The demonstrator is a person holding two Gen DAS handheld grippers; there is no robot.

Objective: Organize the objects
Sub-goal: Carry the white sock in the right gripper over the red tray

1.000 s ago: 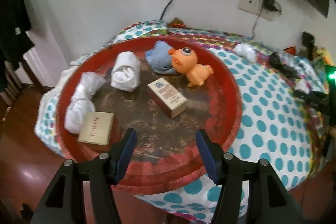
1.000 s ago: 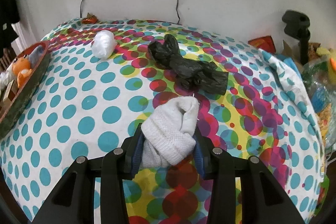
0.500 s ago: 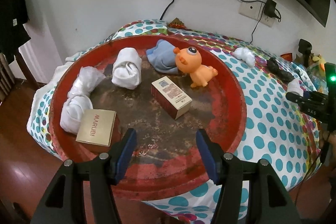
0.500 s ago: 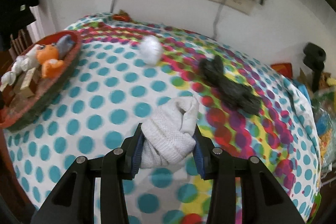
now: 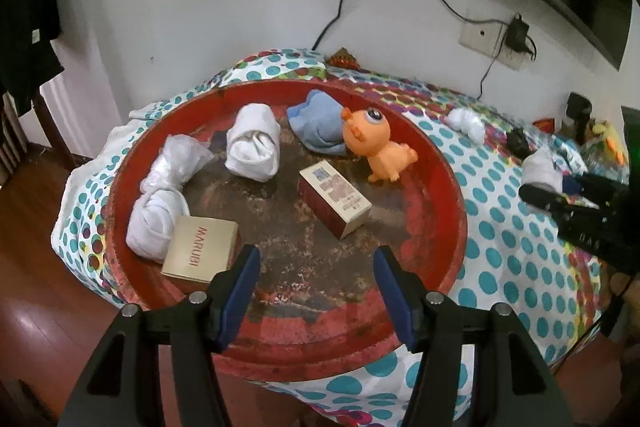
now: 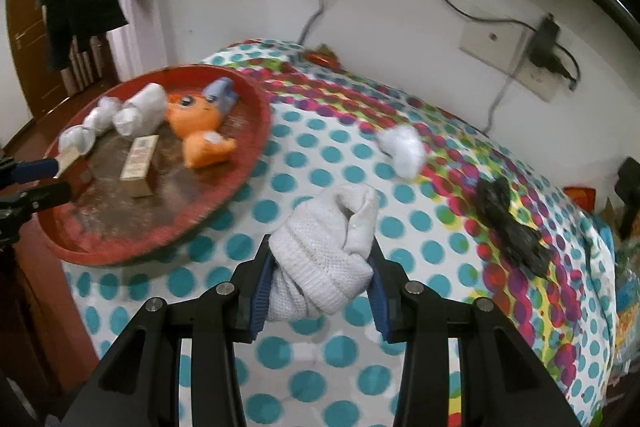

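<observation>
Sock bundle [image 6: 324, 263], white and knitted, sits between the blue pads of the right gripper [image 6: 320, 267]; the jaws are narrow and press it from both sides, and it hangs above the dotted tablecloth [image 6: 328, 155], not on it. The left gripper [image 5: 316, 291] has its jaws wide apart with nothing between them, and it hovers over the near rim of the red tray [image 5: 452, 211].

By my judgement the step in hand is the carrying of this bundle toward the tray, which lies to the left of it in the right wrist view. The tray already holds two other white rolls [image 5: 253, 143], a clear plastic bag [image 5: 176, 163], a blue cloth [image 5: 320, 123], an orange toy [image 5: 376, 147] and two small boxes [image 5: 334, 199]. The next move calls for bringing the bundle over the rim, lowering it onto a bare patch of the brown floor of the tray, then opening the jaws. The free space seems to be in the front middle.

Outside the tray, a small white bundle [image 6: 402, 149] and a black crumpled bag [image 6: 512, 227] lie on the cloth, well apart from the gripper.

The right wrist view is somewhat blurred, so the print on the boxes is not readable there. The lower part of the held bundle is hidden behind the pads. At the right edge of both views there are cluttered things that I cannot identify.
</observation>
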